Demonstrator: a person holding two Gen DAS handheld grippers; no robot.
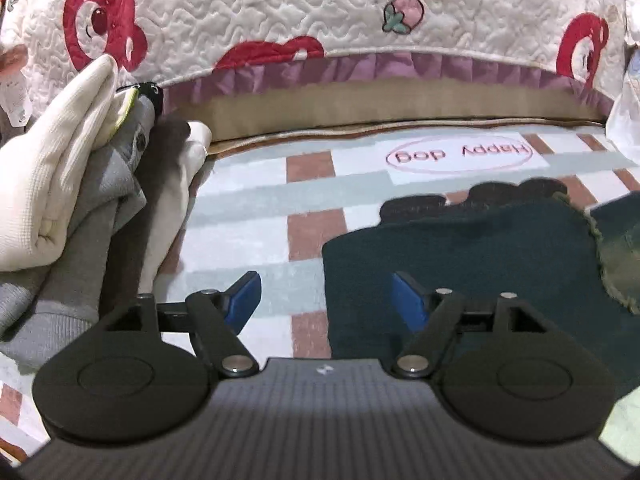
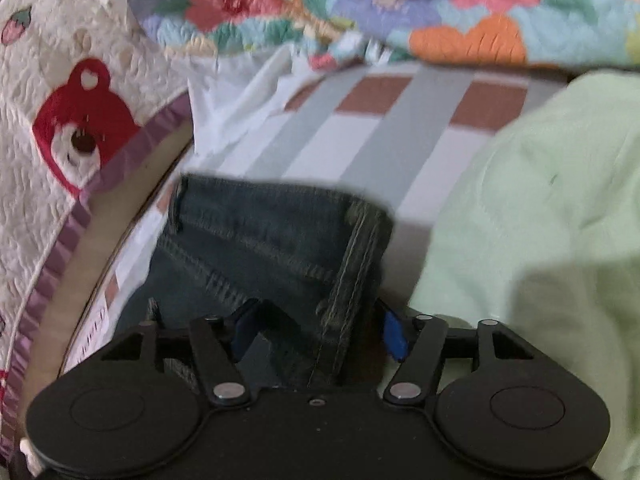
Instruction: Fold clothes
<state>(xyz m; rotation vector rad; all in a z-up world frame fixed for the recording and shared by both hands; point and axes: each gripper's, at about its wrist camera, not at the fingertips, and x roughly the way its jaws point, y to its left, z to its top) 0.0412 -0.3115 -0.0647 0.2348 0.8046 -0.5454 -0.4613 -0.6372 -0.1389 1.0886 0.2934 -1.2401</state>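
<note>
The folded jeans [image 2: 264,240] are taken as the landmark: they lie flat on the checked mat [image 1: 312,216], with a seamed edge turned toward the right wrist camera. The right gripper [image 2: 320,330] is held low over the near edge of the jeans with its jaws spread wide; denim lies between the blue pads [image 2: 394,334], but it is not pinched, so the claw is judged released, probably so that the fold can settle undisturbed. In the left wrist view the left gripper [image 1: 326,298] is seen likewise released, nothing between its pads [image 1: 244,298]; it is held above the left border of the jeans [image 1: 460,264], half over bare mat. Left of the jeans, a stack of folded clothes [image 1: 68,208] in cream and grey is kept, apparently as the pile of finished pieces. Right of the jeans, a pale green garment [image 2: 540,220] lies loose, probably awaiting its turn. Beyond the jeans, a quilted cover [image 1: 300,8] with red bears hangs. The jeans seem folded, and a transfer to the stack is judged the likely step.
</note>
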